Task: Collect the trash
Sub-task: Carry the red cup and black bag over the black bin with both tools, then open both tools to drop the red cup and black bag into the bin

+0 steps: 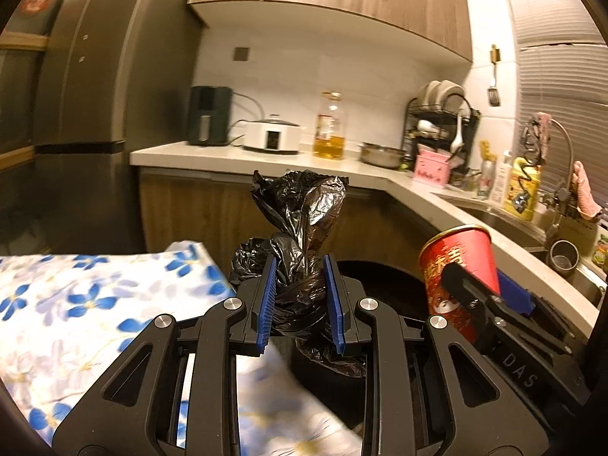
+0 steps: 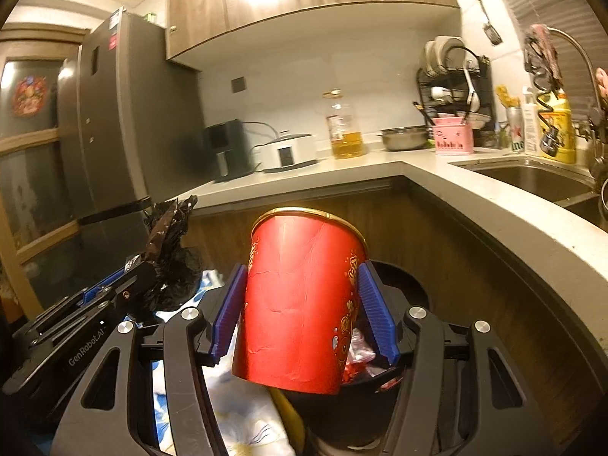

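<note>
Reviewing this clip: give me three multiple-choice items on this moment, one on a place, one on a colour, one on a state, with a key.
1. Where does the oil bottle stand?
A. on the countertop
B. in the sink
C. on the floor

2. What colour is the paper cup in the right gripper?
A. green
B. red
C. white

3. What is the left gripper doing?
A. hanging open and empty
B. clamping a spoon
C. clamping a crumpled black plastic bag

Key: 1 A, it stands between the white cooker and the steel bowl. 2 B, its wall is red with gold print. 3 C, the blue pads press the bag on both sides.
</note>
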The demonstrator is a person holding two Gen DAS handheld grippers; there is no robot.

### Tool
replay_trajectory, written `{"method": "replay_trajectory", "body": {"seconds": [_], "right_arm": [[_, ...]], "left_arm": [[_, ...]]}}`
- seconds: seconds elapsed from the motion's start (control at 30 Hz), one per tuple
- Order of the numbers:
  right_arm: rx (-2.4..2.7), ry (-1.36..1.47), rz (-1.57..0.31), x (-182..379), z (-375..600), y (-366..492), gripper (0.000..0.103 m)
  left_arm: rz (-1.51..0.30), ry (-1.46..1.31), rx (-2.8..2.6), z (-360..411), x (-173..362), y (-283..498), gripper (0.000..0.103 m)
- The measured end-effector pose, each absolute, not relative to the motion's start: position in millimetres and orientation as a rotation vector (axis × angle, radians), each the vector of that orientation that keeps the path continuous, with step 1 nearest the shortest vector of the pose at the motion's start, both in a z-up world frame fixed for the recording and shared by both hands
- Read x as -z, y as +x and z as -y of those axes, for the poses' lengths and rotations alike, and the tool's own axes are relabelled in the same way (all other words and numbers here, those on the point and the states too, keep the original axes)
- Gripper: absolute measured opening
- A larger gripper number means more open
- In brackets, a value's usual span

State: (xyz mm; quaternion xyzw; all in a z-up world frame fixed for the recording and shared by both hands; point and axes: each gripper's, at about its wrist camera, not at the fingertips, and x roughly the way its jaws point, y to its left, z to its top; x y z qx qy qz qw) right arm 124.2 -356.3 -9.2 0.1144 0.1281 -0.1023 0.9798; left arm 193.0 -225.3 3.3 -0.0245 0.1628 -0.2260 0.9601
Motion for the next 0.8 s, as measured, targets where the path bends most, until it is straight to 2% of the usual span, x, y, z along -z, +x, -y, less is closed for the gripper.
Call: {"method": "replay_trajectory", "body": {"seconds": [0.3,0.8], "right_arm": [[0.248,0.268,-0.238,7,387,124,0.059],[0.247,0.317,-0.221,1,400,140,0.061]], "left_arm": [[-0.311,-0.018,0.519,266,-4,206,0.024],[-0.304,-0.021,0.588,283,10,225,0.024]]}}
